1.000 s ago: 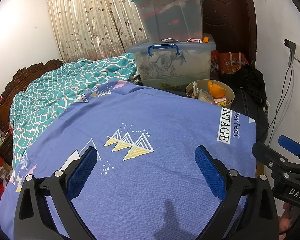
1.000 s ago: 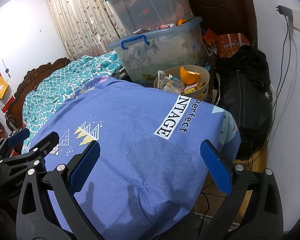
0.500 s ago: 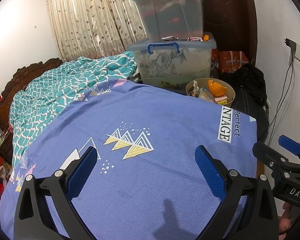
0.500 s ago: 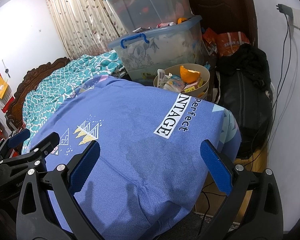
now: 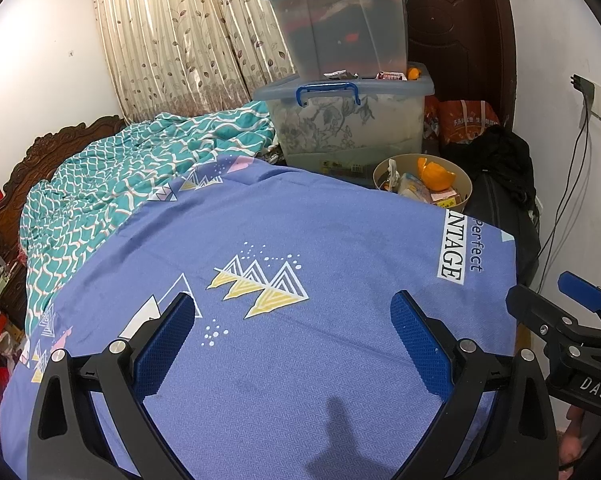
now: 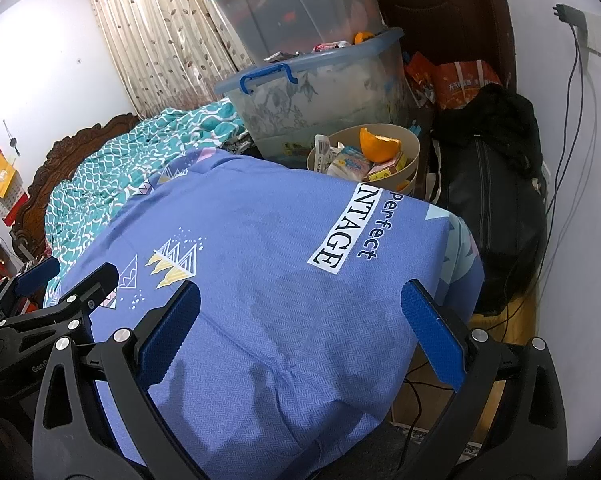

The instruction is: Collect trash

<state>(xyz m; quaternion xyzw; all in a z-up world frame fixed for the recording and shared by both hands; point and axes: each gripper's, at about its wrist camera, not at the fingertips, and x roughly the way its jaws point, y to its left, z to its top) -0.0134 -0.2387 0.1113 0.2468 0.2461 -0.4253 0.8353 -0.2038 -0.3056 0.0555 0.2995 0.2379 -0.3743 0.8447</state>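
A round beige trash bin (image 5: 462,182) (image 6: 410,148) stands past the far edge of the bed, holding an orange peel (image 5: 434,176) (image 6: 378,146), wrappers and small boxes. More wrappers and an orange bit (image 6: 362,36) lie on the lid of the lower storage box (image 5: 352,124) (image 6: 320,92). My left gripper (image 5: 292,340) hovers open over the blue bedsheet (image 5: 300,248), nothing between its fingers. My right gripper (image 6: 300,328) is open too, above the sheet's near right corner. Each gripper shows at the edge of the other's view.
Two stacked clear storage boxes sit behind the bin, the upper one (image 5: 336,20) with a teal lid. A black bag (image 6: 488,200) and orange bags (image 6: 464,80) stand by the door. Cables (image 6: 572,120) hang down the right wall. A teal quilt (image 5: 132,176) covers the bed's left.
Both views have shifted only slightly; the left camera has drawn back a little from the boxes. Both grippers stay open and empty.
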